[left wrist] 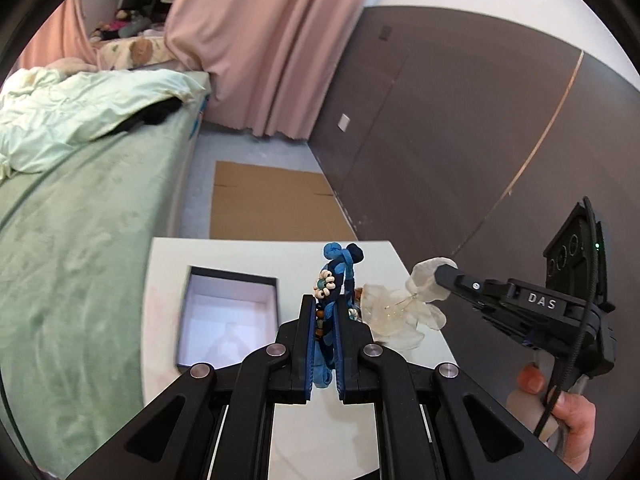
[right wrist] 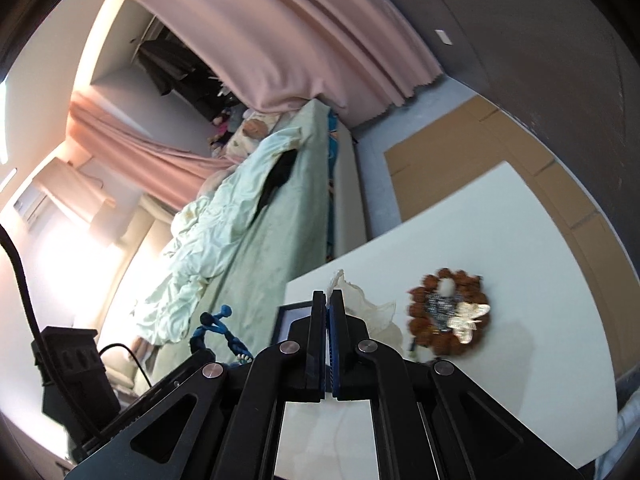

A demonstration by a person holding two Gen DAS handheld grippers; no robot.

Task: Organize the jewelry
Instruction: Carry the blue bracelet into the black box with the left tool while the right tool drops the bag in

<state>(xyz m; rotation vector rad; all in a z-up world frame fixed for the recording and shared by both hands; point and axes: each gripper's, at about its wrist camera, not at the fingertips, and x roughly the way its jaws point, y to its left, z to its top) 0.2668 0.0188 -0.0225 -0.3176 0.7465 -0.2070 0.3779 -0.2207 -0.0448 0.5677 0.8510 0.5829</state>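
My left gripper (left wrist: 323, 304) is shut on a blue braided bracelet (left wrist: 336, 276) with white and brown beads, held upright above the white table (left wrist: 168, 264). An open black box with a white lining (left wrist: 228, 316) lies on the table just left of it. My right gripper (right wrist: 329, 300) is shut on a sheer white organza piece (right wrist: 362, 308), lifted above the table; it also shows in the left wrist view (left wrist: 404, 308). A brown beaded ring with a silvery beaded piece and a gold bee-shaped ornament (right wrist: 450, 310) lies on the table to the right.
A bed with a green cover (left wrist: 80, 216) stands left of the table. Flat cardboard (left wrist: 272, 204) lies on the floor beyond the table. A pink curtain (left wrist: 272, 40) and a dark wall (left wrist: 460, 128) are behind.
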